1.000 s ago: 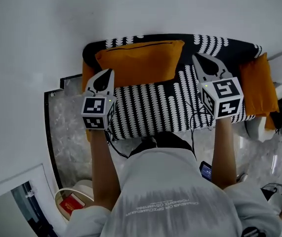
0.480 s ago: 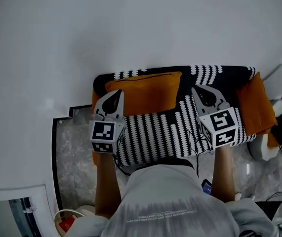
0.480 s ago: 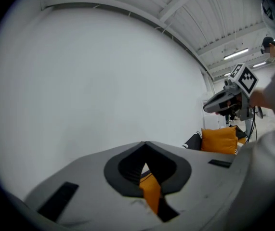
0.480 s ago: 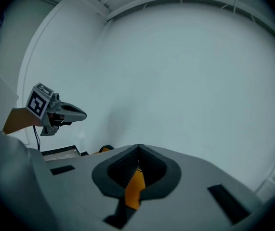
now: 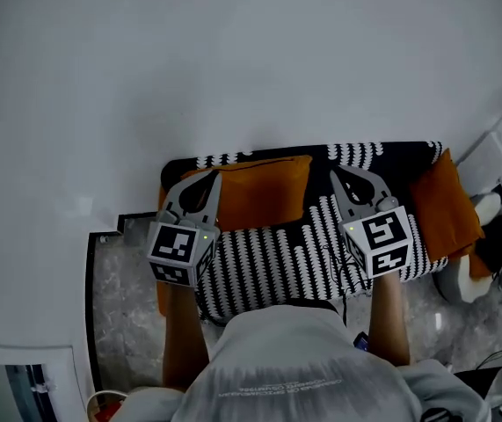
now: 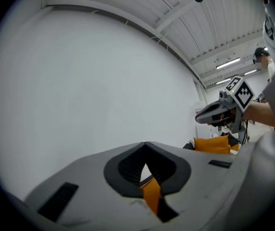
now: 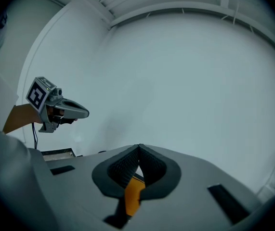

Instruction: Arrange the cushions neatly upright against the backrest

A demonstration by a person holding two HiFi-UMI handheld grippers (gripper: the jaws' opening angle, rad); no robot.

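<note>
Cushion (image 5: 259,190) orange, leaning on backrest (image 5: 382,150) of black-and-white patterned sofa (image 5: 277,258), left of middle; second orange cushion (image 5: 448,205) at sofa's right end, tilted; left gripper (image 5: 213,177) over first cushion's left edge, right gripper (image 5: 333,176) just beside its right edge; both jaw pairs closed tip to tip, empty.

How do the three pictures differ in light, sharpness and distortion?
Head view: dim, bluish, flat light, yet the sofa, the left tongs and the right tongs are sharp. Left gripper view: strong fisheye, black corners, bent ceiling beams, a bright lamp. Right gripper view: the same fisheye and dark rim, a plain bluish wall.
</note>
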